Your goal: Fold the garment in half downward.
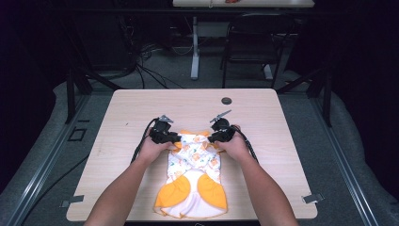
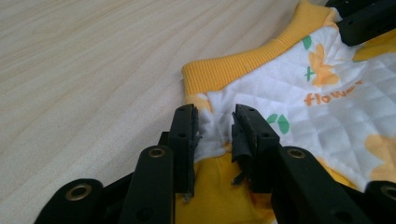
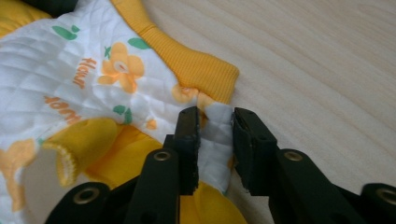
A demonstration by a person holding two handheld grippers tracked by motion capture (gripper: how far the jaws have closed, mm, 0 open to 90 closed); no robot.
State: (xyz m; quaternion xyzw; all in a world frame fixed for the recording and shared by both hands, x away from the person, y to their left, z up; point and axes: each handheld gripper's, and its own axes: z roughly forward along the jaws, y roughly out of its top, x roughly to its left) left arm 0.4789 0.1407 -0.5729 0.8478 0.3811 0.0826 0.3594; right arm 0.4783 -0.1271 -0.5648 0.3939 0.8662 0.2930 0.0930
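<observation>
A small quilted garment, white with orange flowers and yellow ribbed trim, lies flat on the wooden table, its yellow-lined end toward the near edge. My left gripper sits at its far left corner and my right gripper at its far right corner. In the left gripper view the jaws pinch a pucker of white fabric just below the yellow collar band. In the right gripper view the jaws hold a raised fold of the garment's edge beside the ribbed band.
A dark round grommet sits in the tabletop beyond the garment. Bare wood lies to the left, right and far side. Behind the table stand a chair and a desk leg, with cables on the floor.
</observation>
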